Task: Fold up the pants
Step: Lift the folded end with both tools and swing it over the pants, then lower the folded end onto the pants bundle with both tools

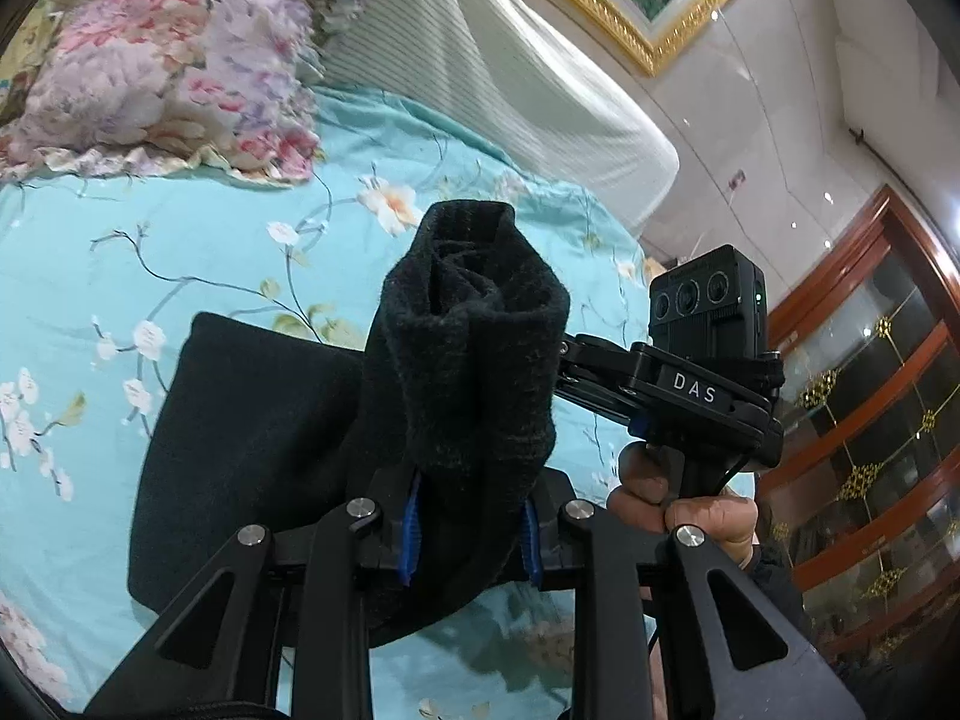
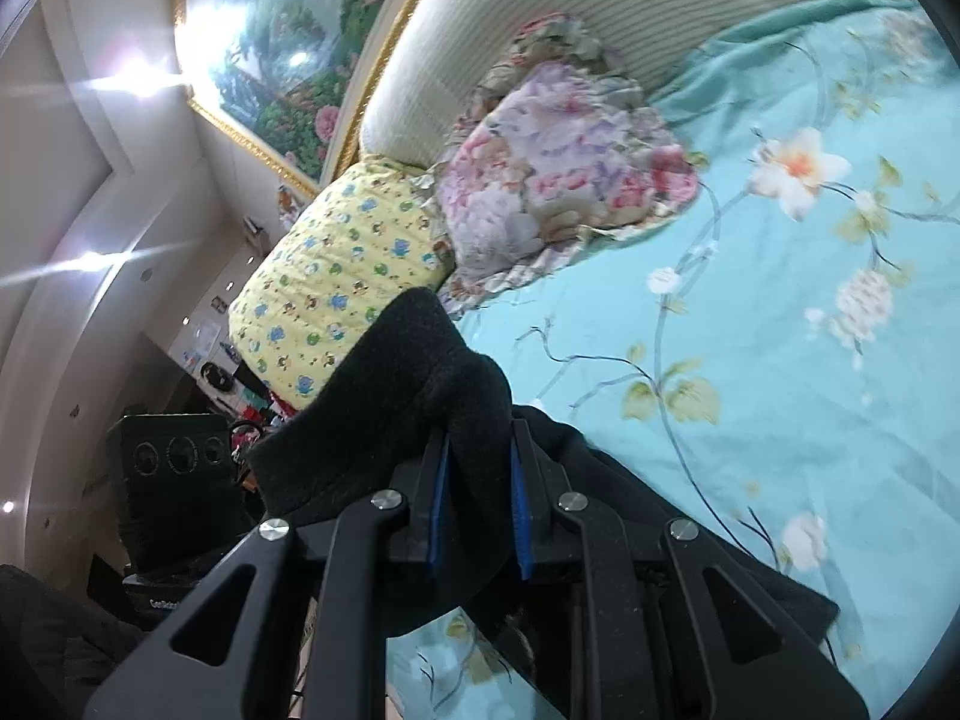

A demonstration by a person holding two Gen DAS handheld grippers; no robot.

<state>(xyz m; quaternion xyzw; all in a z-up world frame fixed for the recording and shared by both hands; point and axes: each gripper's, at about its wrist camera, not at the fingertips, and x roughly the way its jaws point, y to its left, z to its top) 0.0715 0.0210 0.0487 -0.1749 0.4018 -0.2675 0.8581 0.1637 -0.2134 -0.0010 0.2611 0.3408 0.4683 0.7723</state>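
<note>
The left tool point(image 1: 468, 531) is clamped on a bunched fold of the black pants point(image 1: 468, 348), its 2 blue-padded fingers point(image 1: 410, 531) pressing the fuzzy fabric from both sides so that a thick roll of cloth stands up ahead of the jaws. The rest of the pants spreads out flat and dark on the turquoise floral bedsheet point(image 1: 180, 252) to the left of that roll. In the right wrist view, the right tool point(image 2: 478, 513) likewise grips a raised hump of the pants point(image 2: 420, 378) between its blue pads point(image 2: 521, 516), with more black fabric trailing down to the right onto the bedsheet point(image 2: 780, 360). From the left wrist view the right tool's body, marked "DAS" and topped with a black camera point(image 1: 705, 306), sits just to the right of the lifted fabric, held by the person's right hand point(image 1: 678, 510). A pink and lilac floral pillow point(image 1: 162, 78) lies at the head of the bed against a striped cream headboard point(image 1: 480, 42), and a yellow patterned pillow point(image 2: 342, 276) sits beside it. A gold-framed painting point(image 2: 282, 48) hangs on the wall, and a wooden glass-fronted cabinet point(image 1: 870, 420) stands at the right.
</note>
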